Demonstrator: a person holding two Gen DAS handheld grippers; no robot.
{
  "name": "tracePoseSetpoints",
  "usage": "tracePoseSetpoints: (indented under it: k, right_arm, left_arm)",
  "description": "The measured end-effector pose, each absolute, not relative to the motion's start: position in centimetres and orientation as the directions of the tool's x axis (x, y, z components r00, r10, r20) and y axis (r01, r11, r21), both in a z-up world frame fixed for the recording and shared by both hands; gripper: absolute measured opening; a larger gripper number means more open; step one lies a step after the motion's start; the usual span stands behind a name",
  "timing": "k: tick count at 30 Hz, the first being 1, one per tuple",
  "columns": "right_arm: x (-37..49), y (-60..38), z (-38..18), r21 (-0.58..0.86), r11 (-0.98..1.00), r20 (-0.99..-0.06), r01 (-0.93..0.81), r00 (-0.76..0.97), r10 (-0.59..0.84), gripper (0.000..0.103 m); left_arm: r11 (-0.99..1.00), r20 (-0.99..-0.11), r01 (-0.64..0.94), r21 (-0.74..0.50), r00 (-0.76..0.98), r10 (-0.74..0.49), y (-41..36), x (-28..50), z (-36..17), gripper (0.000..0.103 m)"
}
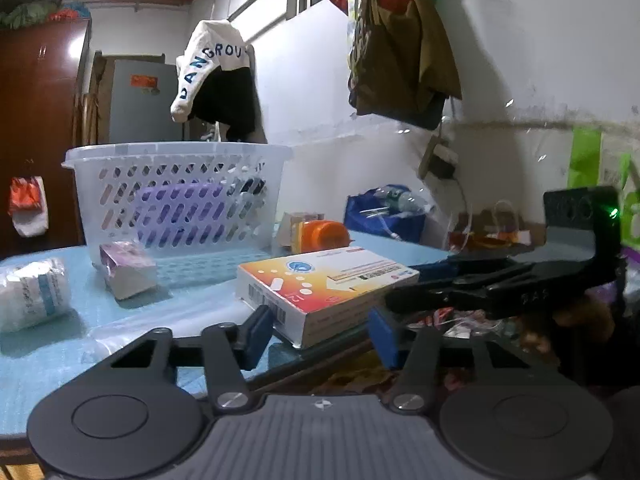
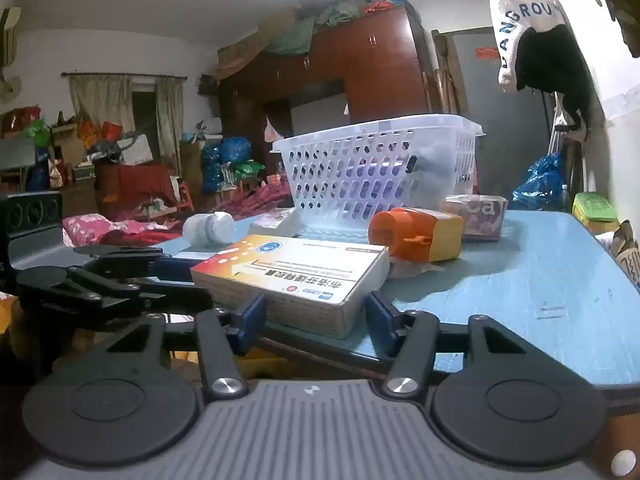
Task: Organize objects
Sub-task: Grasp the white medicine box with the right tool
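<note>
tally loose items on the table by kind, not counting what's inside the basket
Boxes: 3 – orange-white medicine box, small purple box, pink box
Bottles or jars: 2 – white bottle, orange-lidded container
Baskets: 1 – white basket
Total: 6
Both hand-held grippers, left and right, are open around the medicine box.

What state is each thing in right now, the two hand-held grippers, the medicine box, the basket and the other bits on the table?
Left hand-held gripper: open, fingers astride the medicine box corner.
Right hand-held gripper: open, astride the same box.
Medicine box: flat at the table edge, closed.
Basket: upright, purple item inside.
Orange-capped container: on its side.
White roll: on its side.
</note>
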State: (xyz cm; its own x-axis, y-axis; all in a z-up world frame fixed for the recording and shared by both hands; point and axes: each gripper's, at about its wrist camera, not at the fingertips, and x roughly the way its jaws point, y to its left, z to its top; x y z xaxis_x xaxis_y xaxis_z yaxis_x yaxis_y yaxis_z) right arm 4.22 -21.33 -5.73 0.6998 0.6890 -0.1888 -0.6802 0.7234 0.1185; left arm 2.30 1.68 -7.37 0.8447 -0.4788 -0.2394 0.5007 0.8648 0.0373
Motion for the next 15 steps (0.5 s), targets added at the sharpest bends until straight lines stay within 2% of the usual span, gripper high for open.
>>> tracePoseSetpoints:
  k: [2,7,15]
  right_arm:
    - [4.2,-21.3,-5.7,0.110,0.725,-0.186,-0.679,0.703,0.687,0.058]
    - [3.8,-20.8,-5.7,0.067,0.735,-0.183,-0.674,0.716,0.674,0.055]
    - [2.5,-20.6,-4.6,0.004,0.739,-0.127,-0.674,0.733,0.669,0.049]
  left_arm:
    - [0.878,-0.237,0.473,0.072,0.863,-0.446,1.3,2.2,-7.4,0.043]
    - [0.883,-0.225,0.465,0.070,0.869,-0.440,1.6,2.2,-7.4,0.041]
    - [0.885,-0.183,0.460,0.076,0.879,-0.441,2.1,1.3,-6.4,0.040]
